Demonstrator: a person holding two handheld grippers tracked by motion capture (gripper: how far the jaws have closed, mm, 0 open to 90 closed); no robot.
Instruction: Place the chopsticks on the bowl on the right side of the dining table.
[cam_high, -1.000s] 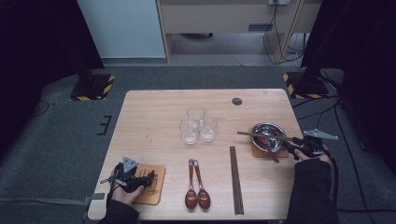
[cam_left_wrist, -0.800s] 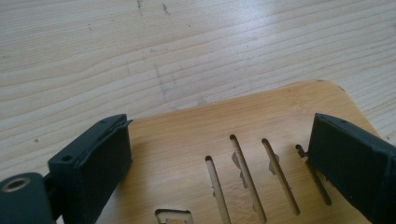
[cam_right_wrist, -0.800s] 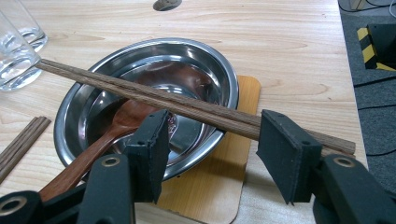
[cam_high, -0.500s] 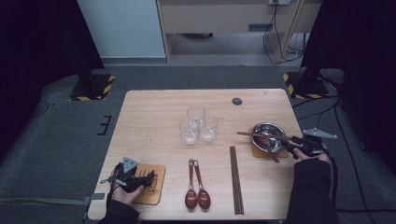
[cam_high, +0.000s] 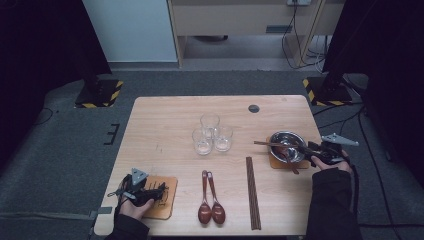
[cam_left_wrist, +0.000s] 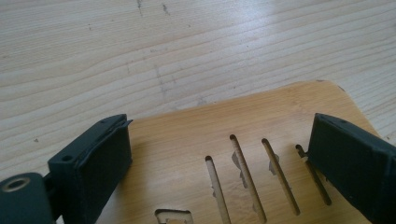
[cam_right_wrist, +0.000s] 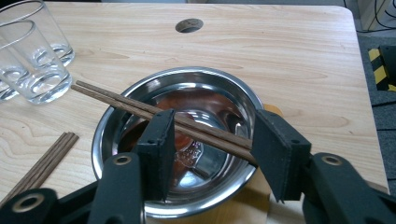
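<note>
two chopsticks (cam_right_wrist: 154, 112) lie across the steel bowl (cam_right_wrist: 116, 126) at mid right of the high view, between your right hand-held gripper (cam_right_wrist: 212, 140) jaws, which have just been closing but aren't pressing them. your left hand-held gripper (cam_left_wrist: 219, 154), lower left, stands wide over the slotted mat (cam_left_wrist: 187, 135), holding nothing.

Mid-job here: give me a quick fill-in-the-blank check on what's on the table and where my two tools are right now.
1. The chopsticks between the right tool's jaws lie across the rim of the metal ____.
2. The left tool hangs over a slotted wooden ____.
3. Near the table's middle stand ____ clear glasses.
4. Two wooden ____ lie side by side between the left trivet and the spare chopsticks.

Missing words: bowl; trivet; three; spoons
</note>
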